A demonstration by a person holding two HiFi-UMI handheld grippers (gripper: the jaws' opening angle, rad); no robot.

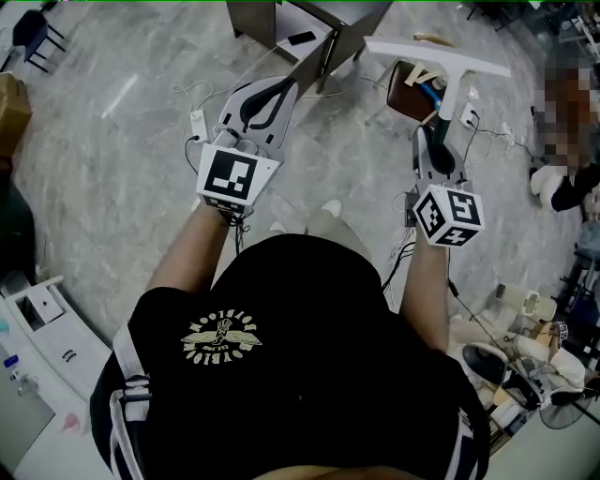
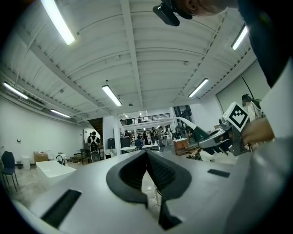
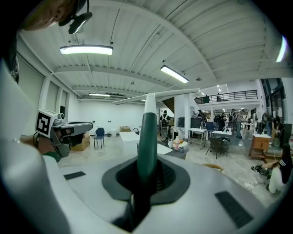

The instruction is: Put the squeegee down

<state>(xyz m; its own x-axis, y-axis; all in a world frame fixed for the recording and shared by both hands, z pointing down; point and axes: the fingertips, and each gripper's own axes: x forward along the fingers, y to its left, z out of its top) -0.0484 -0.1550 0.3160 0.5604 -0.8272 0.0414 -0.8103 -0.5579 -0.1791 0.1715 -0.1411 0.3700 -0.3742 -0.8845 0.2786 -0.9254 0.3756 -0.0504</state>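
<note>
Right gripper (image 1: 433, 141) is clamped on the green handle of the squeegee (image 1: 439, 52). The handle runs straight out along the jaws, the white blade crosswise at the far end, up in the air just right of the table (image 1: 349, 13). Left gripper (image 1: 273, 95) has its jaws together and empty, and points at the table's near leg. The brown box (image 1: 410, 91) and floor cables (image 1: 202, 91) by the table look likely to crowd a set-down.

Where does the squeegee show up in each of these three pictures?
Head view: squeegee at top right, white blade crosswise.
Left gripper view: squeegee at middle right.
Right gripper view: squeegee dead centre, green handle between the jaws.
Shared landmark: the right gripper, shut on its handle.
</note>
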